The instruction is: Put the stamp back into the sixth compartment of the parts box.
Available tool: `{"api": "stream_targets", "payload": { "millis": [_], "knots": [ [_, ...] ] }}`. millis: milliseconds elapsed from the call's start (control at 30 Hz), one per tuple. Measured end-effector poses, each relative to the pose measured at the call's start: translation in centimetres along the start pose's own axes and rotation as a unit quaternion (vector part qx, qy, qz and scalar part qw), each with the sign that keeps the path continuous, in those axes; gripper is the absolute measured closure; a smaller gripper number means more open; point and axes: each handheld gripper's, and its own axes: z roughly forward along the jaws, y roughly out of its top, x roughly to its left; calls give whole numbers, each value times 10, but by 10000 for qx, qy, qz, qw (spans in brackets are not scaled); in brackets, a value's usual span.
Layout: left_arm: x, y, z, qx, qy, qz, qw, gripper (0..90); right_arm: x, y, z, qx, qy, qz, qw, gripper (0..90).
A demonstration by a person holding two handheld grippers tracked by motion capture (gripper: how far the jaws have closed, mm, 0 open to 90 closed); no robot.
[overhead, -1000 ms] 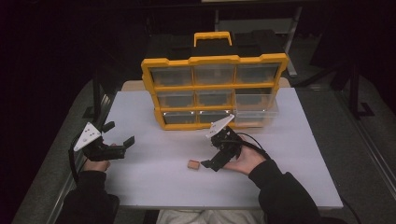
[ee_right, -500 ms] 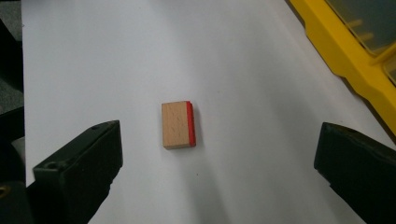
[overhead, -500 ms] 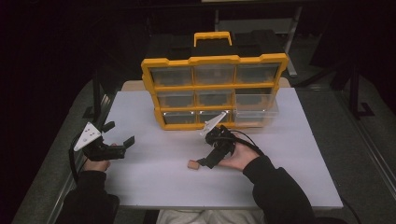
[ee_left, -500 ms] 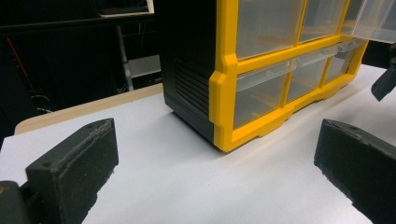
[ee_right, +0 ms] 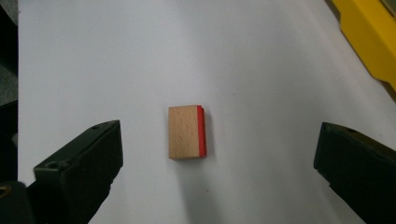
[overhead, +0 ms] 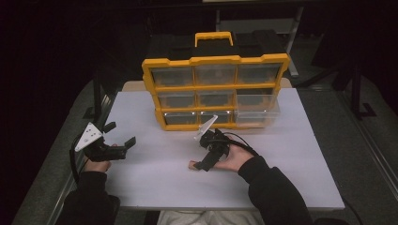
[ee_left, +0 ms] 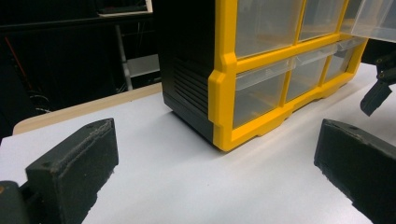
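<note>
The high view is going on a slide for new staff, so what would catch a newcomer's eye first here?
First the yellow drawer cabinet, standing at the back of the white table, with its lower right drawer pulled out. Next the small wooden block with one red side, lying flat on the table between the open jaws of the right gripper. The left gripper is open near the table's left edge.

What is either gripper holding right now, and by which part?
Nothing. The right gripper is open, its jaws either side of the wooden block lying on the table, not touching it. The left gripper is open and empty.
</note>
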Motion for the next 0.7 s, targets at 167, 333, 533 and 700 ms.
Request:
{"api": "stream_targets", "payload": {
  "millis": [167,333,533,700],
  "knots": [
    [0,0,1,10,-6,-2,10000,0,1,3,7,39,57,-127,9999,39],
    [0,0,1,10,-9,-1,10000,0,3,5,11,13,39,-195,9998,69],
    [0,0,1,13,-17,-1,10000,0,4,5,15,96,139,-239,9996,137],
    [-1,0,1,14,-17,8,10000,0,4,5,18,134,193,-306,9993,191]
  ]
}}
